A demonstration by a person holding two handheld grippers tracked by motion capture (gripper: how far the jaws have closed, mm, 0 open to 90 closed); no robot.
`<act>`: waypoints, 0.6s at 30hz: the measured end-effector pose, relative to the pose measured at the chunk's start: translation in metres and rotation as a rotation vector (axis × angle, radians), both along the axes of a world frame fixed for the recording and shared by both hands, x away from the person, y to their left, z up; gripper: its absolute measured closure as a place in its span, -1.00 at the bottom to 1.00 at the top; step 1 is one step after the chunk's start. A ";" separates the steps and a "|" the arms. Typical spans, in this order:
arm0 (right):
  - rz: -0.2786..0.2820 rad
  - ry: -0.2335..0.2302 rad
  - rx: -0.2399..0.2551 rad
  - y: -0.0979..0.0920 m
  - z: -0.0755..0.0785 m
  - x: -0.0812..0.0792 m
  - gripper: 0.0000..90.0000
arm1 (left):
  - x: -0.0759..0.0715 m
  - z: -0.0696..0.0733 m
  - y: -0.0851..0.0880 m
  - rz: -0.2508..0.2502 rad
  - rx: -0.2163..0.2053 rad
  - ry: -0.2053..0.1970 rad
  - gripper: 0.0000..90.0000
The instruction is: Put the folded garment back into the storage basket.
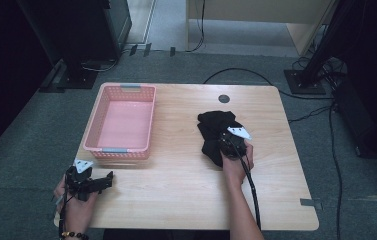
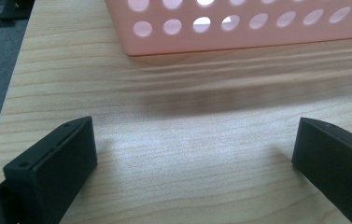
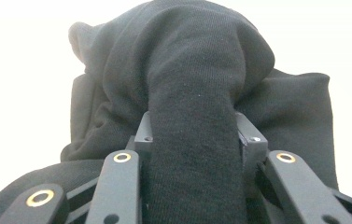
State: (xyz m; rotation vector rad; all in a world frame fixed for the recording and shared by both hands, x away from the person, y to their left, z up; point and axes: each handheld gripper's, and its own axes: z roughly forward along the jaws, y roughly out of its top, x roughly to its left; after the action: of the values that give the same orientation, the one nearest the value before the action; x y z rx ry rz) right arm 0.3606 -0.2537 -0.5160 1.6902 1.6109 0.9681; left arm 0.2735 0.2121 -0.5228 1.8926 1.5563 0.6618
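Here, right tool (image 3: 194, 140) clenched on black cloth (image 3: 192, 93) hiding its tips, left tool (image 2: 192, 149) released.

No text, label, brand, number or sign can be read on anything in these pictures.
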 end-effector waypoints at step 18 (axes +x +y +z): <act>0.069 -0.090 0.026 0.021 0.067 -0.002 0.37 | 0.000 0.000 0.000 0.001 -0.001 -0.001 -1.00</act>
State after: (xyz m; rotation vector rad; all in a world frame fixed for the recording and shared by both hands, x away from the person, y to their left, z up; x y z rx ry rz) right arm 0.3588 -0.2327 -0.4494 1.5939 1.6134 1.0883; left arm 0.2735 0.2120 -0.5228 1.8900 1.5568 0.6621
